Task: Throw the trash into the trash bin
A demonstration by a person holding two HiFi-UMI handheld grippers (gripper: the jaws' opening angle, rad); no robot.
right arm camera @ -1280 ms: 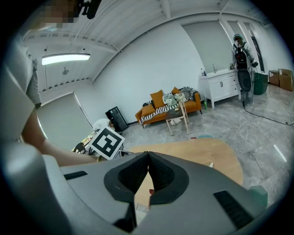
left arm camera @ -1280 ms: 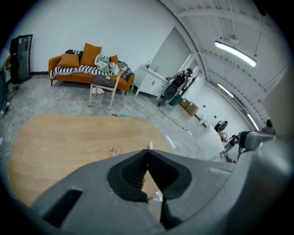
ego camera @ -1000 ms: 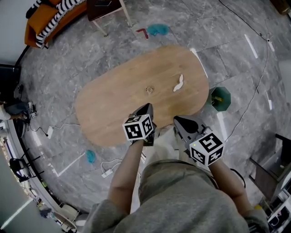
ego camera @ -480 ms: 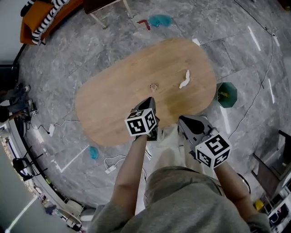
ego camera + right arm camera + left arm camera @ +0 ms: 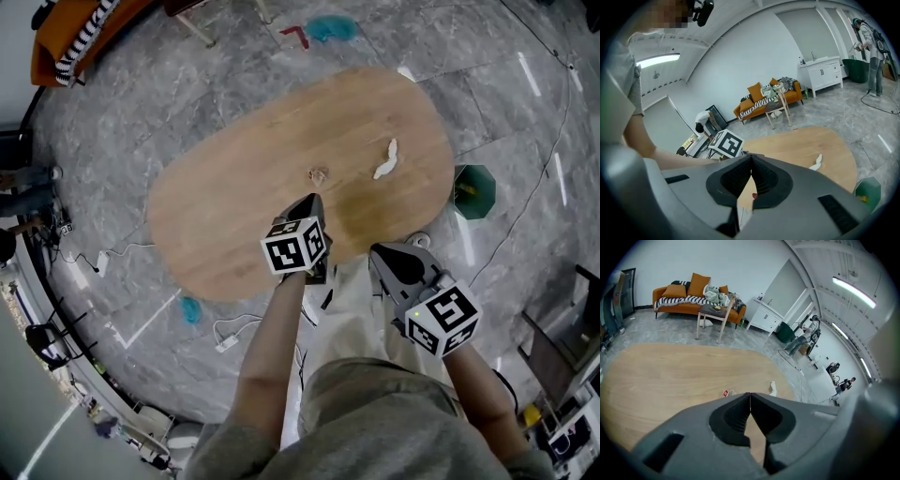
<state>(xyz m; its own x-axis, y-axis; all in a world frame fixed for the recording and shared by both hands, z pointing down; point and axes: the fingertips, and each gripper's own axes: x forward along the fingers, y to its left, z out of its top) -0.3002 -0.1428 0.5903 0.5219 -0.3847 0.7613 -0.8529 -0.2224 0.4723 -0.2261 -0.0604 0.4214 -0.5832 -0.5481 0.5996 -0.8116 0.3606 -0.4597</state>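
Note:
On the oval wooden table (image 5: pixel 234 187) lie a small crumpled wrapper (image 5: pixel 319 174) and a white tissue (image 5: pixel 385 159) further right. The left gripper view shows the wrapper (image 5: pixel 727 393) and the tissue (image 5: pixel 772 388) just beyond its jaws. A green trash bin (image 5: pixel 474 191) stands on the floor off the table's right end. It also shows in the right gripper view (image 5: pixel 867 191). My left gripper (image 5: pixel 310 201) is shut and empty over the table's near edge, short of the wrapper. My right gripper (image 5: pixel 379 253) is shut and empty, just off the near edge.
An orange sofa (image 5: pixel 693 298) and a small side table (image 5: pixel 715 315) stand beyond the table. Blue cloths (image 5: pixel 330 28) and cables with a power strip (image 5: pixel 225 343) lie on the grey floor. A person (image 5: pixel 869 42) stands by white cabinets at the far right.
Both grippers have sunk a little by the table's near edge. Their jaws stayed shut and nothing was taken hold of. The trash has not moved.

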